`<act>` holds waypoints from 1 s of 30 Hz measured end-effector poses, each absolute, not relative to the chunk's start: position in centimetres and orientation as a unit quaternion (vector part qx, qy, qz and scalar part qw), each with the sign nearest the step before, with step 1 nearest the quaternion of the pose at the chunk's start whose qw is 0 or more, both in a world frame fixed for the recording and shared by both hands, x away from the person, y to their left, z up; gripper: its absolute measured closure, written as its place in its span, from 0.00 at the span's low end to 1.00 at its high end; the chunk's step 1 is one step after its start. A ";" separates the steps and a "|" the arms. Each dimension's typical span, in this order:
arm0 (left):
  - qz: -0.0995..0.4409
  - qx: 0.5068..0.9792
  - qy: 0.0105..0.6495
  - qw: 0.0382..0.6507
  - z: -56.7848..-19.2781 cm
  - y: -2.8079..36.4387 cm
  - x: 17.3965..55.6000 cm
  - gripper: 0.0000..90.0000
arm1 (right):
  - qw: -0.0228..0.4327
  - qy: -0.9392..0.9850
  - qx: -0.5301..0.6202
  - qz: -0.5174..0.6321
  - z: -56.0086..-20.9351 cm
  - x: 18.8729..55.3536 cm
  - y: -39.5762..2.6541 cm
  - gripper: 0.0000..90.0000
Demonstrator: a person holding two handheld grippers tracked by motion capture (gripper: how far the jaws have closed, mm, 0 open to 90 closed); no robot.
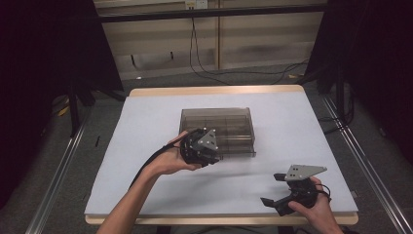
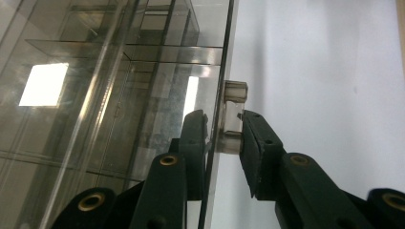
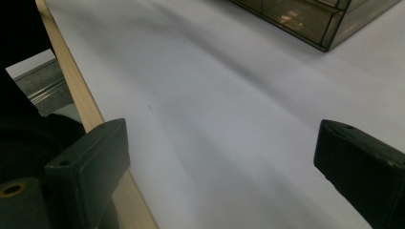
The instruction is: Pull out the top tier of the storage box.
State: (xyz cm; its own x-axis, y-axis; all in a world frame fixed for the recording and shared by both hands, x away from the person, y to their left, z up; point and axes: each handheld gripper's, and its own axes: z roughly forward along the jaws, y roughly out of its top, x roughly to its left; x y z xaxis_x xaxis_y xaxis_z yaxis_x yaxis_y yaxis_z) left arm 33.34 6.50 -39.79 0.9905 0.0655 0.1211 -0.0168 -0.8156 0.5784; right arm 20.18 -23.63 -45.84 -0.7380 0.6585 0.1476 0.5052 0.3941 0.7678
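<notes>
Cabinet: A smoky, see-through plastic drawer cabinet [image 1: 217,130] sits near the middle of the white worktop [image 1: 146,185], lying low and wide, its drawer fronts facing the near side. Through its walls we see dividers and compartments; we cannot tell whether anything is inside.

Drawer front and knob: In the left gripper view, a clear front panel [image 2: 217,95] runs away from us, with a small clear cylindrical knob [image 2: 235,117] standing out from it towards the open worktop.

Left tool: Our left tool [image 1: 207,155] is at the near left corner of the cabinet, held sideways by the left hand [image 1: 168,158]. Up close its two black jaws straddle the panel edge, one jaw behind the panel, the other on the knob side. They are nearly closed, and the pads look to be pressing on the knob and panel, so we read this as a grasp on the knob. We judge the grip is placed there because the knob is the one part that gives purchase for pulling a drawer out.

Right tool: Our right tool [image 1: 272,190] rests low at the near right of the worktop, well apart from the cabinet, in the right hand [image 1: 316,207]. Its jaws stand wide, released, nothing between them. We judge it is parked clear so the drawer has room.

Surroundings: A wooden rim [image 1: 214,90] shows at the far edge; cables trail over the floor beyond.
</notes>
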 end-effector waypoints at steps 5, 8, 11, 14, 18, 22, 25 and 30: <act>0.064 0.950 0.011 0.304 -39.8 6.6 33.3 0.80 | 0.087 0.831 0.349 0.424 -45.9 20.2 -23.6 0.05; 0.064 0.951 0.011 0.304 -39.8 6.6 33.2 0.80 | 0.088 0.830 0.350 0.425 -45.9 20.2 -23.6 0.05; 0.063 0.950 0.009 0.304 -39.8 6.6 33.1 0.81 | 0.088 0.831 0.349 0.424 -45.9 20.2 -23.6 0.05; 0.062 0.951 0.009 0.304 -39.8 6.6 32.9 0.81 | 0.088 0.831 0.349 0.424 -45.9 20.2 -23.6 0.05; 0.062 0.951 0.006 0.304 -39.8 6.7 32.7 0.81 | 0.088 0.831 0.349 0.424 -45.9 20.2 -23.6 0.05; 0.054 0.951 0.007 0.306 -39.8 6.7 32.7 0.81 | 0.088 0.830 0.351 0.423 -45.9 20.2 -23.6 0.05; 0.051 0.951 0.008 0.306 -39.8 6.8 32.6 0.82 | 0.089 0.831 0.351 0.424 -45.8 20.2 -23.6 0.05; 0.049 0.952 0.002 0.303 -39.7 6.7 32.3 0.82 | 0.090 0.830 0.351 0.424 -45.8 20.2 -23.6 0.05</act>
State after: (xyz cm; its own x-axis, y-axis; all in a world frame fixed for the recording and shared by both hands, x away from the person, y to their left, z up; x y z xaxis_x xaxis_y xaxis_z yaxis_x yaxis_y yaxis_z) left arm 32.27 6.69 -39.74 0.9953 0.0324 0.0918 -0.0266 -0.8166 0.5766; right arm 20.19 -23.63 -45.84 -0.7374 0.6589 0.1486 0.5066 0.3940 0.7669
